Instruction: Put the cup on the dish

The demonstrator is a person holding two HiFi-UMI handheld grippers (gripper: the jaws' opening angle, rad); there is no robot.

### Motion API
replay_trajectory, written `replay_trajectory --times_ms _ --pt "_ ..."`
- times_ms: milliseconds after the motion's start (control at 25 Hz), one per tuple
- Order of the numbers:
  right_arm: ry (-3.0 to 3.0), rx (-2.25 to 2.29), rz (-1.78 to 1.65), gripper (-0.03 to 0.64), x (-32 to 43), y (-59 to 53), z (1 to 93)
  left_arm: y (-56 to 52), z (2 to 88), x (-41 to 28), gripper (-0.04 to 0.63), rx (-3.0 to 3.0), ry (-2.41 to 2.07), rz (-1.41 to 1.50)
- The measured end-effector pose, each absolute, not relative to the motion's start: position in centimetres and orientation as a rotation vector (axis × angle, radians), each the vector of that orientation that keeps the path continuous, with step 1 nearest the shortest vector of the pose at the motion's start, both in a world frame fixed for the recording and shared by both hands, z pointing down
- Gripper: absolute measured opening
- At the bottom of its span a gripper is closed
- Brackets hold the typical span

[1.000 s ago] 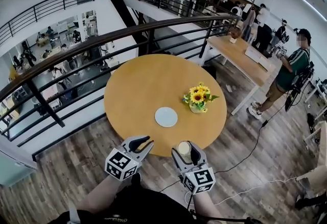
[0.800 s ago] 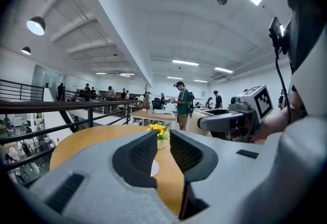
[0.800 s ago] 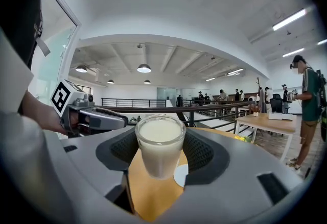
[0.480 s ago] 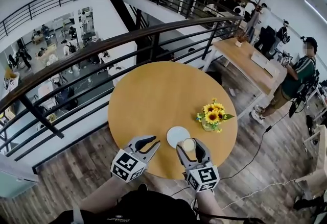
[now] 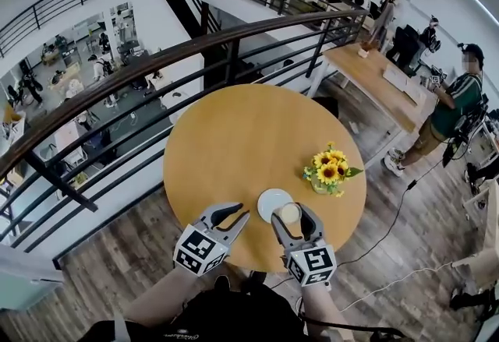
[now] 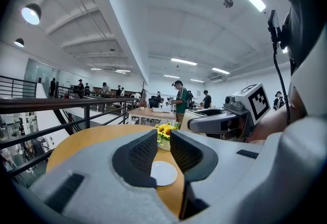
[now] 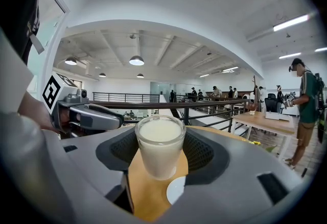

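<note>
The cup (image 5: 289, 213), a clear glass full to the brim with a milky white drink, stands upright between the jaws of the right gripper (image 5: 291, 217), whose dark pads clamp it on both sides. In the right gripper view we see the cup (image 7: 160, 146) held above the round wooden desk (image 5: 234, 138), with the white dish (image 7: 175, 190) lying below it and a little to the right. From the head view we find the cup at the near right rim of the dish (image 5: 269, 200), not set on it. The left gripper (image 5: 238, 213) hangs just beside, over the desk's near edge, its jaws a narrow gap apart with nothing between them. A small pot of sunflowers (image 5: 329, 171) stands on the desk to the right of the dish, well apart from the cup. Beyond the desk runs a dark railing (image 5: 117, 83)
</note>
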State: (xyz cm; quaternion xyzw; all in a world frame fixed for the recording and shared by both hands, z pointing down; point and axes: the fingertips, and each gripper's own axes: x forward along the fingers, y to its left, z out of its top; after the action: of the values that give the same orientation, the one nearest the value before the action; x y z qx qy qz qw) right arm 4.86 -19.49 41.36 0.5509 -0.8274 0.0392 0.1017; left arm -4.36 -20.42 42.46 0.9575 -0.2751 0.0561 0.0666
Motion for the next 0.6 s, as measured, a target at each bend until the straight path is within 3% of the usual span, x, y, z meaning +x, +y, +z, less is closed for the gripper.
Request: replay_trajectory --times_ms 600 --pt "-2.575 1.498 0.06 0.265 7.5 -19.7 40.0 -20.1 41.1 0.0 0.077 2.87 -0.974 0.205"
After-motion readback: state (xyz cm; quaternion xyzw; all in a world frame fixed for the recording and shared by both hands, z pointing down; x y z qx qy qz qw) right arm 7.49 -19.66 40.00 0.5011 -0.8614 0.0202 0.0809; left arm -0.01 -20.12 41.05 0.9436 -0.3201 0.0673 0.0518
